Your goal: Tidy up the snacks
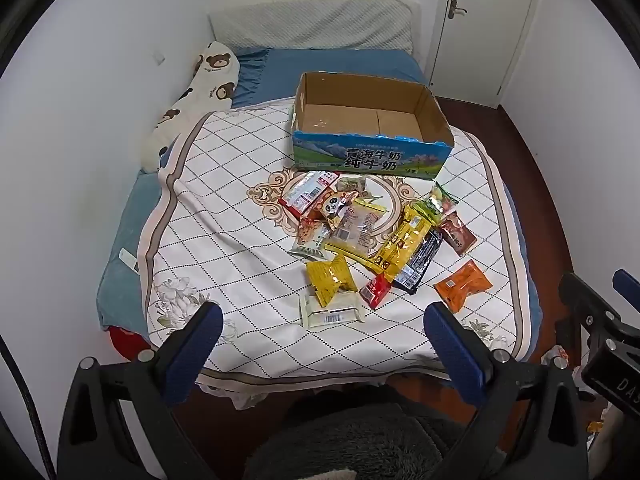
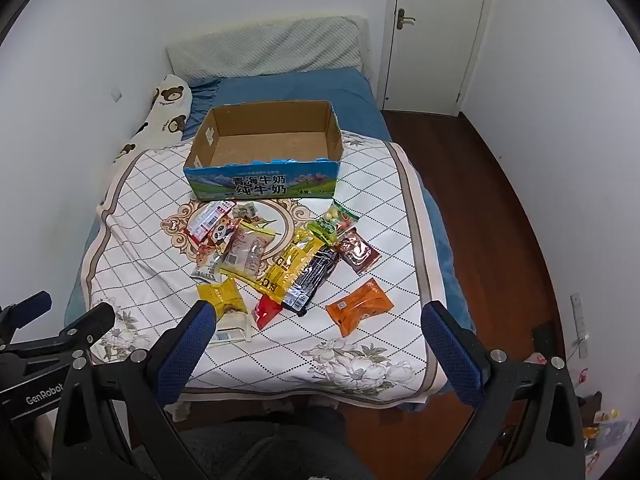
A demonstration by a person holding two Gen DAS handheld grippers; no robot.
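White walls and a closed door (image 2: pixel 436 32) frame a bed (image 1: pixel 320 64) covered by a quilted white spread (image 1: pixel 224 216), which serves as the work surface. At far left, a bear-print pillow (image 1: pixel 208 76) lies along the wall, out of the way. Moving right, the left gripper (image 1: pixel 320 332) hangs over the near edge of the spread with its jaws spread wide and nothing between them, apparently poised to pick. Beyond it, the snack packets (image 1: pixel 372 232) lie in a loose heap at the middle of the spread, a white one (image 1: pixel 332 312) nearest. Just behind the heap sits the open, empty milk carton box (image 1: pixel 368 140), likely set there as the bin for them. Further right, an orange packet (image 2: pixel 360 306) lies apart from the pile, nearest the right gripper (image 2: pixel 320 332), which is likewise wide apart and empty, hovering short of the snacks.
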